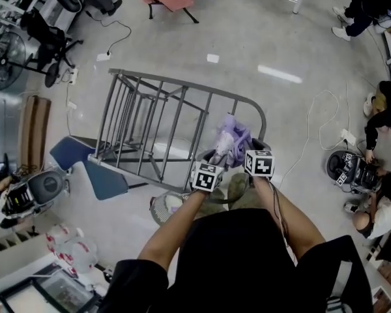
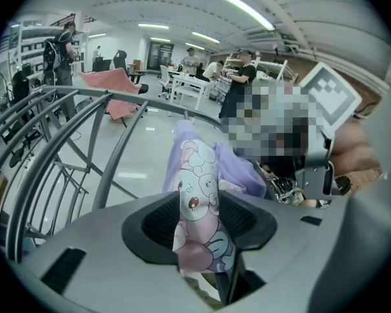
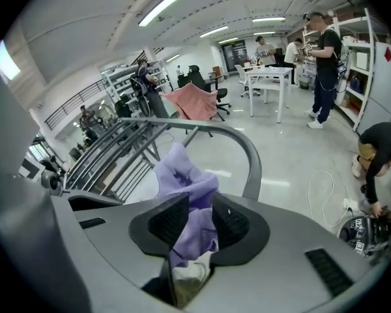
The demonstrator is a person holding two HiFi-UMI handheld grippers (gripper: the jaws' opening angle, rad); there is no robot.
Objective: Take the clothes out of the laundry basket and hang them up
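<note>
Forearms (image 1: 176, 230) nearest the head cam, both reaching forward, grippers side by side at the near end of the grey drying rack (image 1: 150, 122).

Left hand-held gripper (image 2: 197, 220): pads clamped on the cartoon-print part of the lilac garment (image 2: 202, 175). Cloth fills the gap and sticks up past the jaws.

Right hand-held gripper (image 3: 194, 223): clamped on a plain lilac fold of the same garment, with a bunched tuft standing above the pads.

Garment is out of the basket, held in the air between the two grippers, just beside the rack's curved end rail (image 1: 257, 119). Can't tell from the head view whether it touches the rail.

Why this hold, my read:
- two grips on one piece, so pulling them apart would spread it flat before draping
- held up at rail height, so it can go over a bar rather than be pushed through
- grips sit close together, so the cloth between them is bunched and needs widening first

Olive cloth (image 1: 238, 189) directly below the grippers is probably the remaining load. The mesh rim (image 1: 161, 207) beside it looks like the basket. Task looks partway through, with nothing on the rack's bars.

Risk: a fold grip could slip when tensioned.
</note>
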